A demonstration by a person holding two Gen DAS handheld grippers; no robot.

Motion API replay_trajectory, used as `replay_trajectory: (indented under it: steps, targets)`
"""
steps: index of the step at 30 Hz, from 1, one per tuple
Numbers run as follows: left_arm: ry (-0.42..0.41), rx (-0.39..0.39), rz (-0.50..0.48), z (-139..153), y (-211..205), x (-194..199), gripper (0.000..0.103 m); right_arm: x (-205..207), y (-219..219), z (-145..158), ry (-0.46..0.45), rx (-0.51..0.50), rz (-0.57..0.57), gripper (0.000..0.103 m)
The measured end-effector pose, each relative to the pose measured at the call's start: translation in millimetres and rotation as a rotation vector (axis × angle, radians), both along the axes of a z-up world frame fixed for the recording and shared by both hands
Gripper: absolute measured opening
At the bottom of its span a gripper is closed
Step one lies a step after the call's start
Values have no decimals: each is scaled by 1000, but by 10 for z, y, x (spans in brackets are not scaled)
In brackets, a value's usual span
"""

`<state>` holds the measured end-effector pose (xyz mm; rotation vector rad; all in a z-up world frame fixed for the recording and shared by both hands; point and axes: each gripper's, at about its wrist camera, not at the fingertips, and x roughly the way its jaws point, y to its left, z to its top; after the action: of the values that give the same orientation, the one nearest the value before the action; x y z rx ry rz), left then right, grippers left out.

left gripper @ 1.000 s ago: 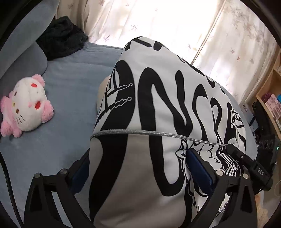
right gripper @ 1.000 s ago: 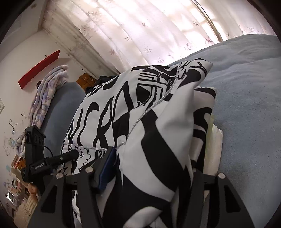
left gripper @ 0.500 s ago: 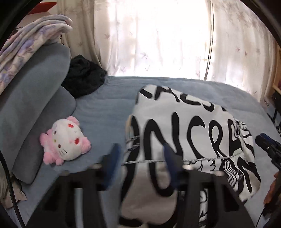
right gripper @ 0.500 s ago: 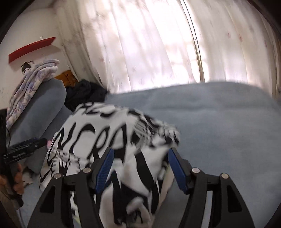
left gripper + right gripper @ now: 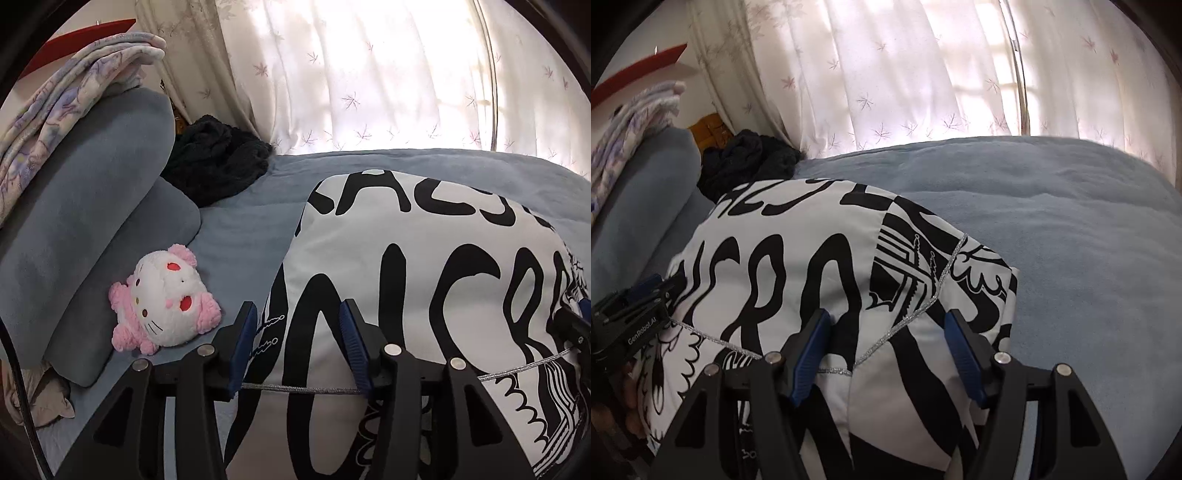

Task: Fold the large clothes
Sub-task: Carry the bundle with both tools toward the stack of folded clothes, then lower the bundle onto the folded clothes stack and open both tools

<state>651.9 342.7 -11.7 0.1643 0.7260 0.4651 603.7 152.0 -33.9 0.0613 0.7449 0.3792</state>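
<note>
A white garment with big black lettering [image 5: 424, 266] lies folded on the grey-blue bed [image 5: 243, 229], a silver trim line across its near part. My left gripper [image 5: 298, 310] hovers over the garment's left edge. Its jaws are opening, and the blue pads do not press on the cloth below them. In the right wrist view the same garment [image 5: 798, 266] spreads under my right gripper [image 5: 888, 317], which stands open above the right end, pads clear of the cloth. The left gripper [image 5: 646, 295] shows at the garment's left side there, with a hand behind it.
A pink and white plush toy [image 5: 166, 299] lies left of the garment beside grey cushions [image 5: 85, 206]. A dark knitted bundle [image 5: 218, 162] sits at the bed's far corner. A patterned blanket [image 5: 62, 92] drapes the cushion top. Sheer curtains [image 5: 369, 74] hang behind the bed.
Both grippers have drawn back and up from the garment, which filled the views before and now lies flat on the bed. The left jaws stand narrower than a second ago.
</note>
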Motion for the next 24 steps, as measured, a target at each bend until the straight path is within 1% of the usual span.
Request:
replay_trajectory:
  steps: [2,4,6,7,8,12,15,17,18,20,23,24]
  targets:
    - [-1,-7,1,24,19,-36,46,-32,11,36,1,-9,0,64]
    - [-16,-24,-1,84,39,-114,51,-101,-7,101,-10,-25,-5,65]
    - [-21,-48,-12,155,44,-222,55,-178,-35,151,-3,-13,-10,65]
    - [-17,-53,-13,194,47,-291,58,-246,-69,172,11,-6,-12,65]
    - [-11,-59,-8,235,48,-364,60,-320,-85,193,23,7,-9,66]
    - [-17,-92,-10,424,-10,-680,62,-678,-195,375,37,23,19,71]
    - [-35,-118,-20,610,-114,-998,66,-1037,-309,583,42,36,44,72]
    - [-35,-147,-32,761,-213,-1264,67,-1310,-400,770,41,31,59,73]
    - [-33,-154,-36,818,-243,-1336,67,-1416,-438,851,37,25,65,73]
    - [-33,-171,-59,1014,-369,-1614,67,-1675,-529,1056,23,15,75,73]
    - [-59,-160,-82,1295,-533,-1977,68,-2097,-735,1438,0,20,74,74]
    - [-72,-158,-94,1429,-612,-2167,70,-2232,-806,1553,-1,24,70,74]
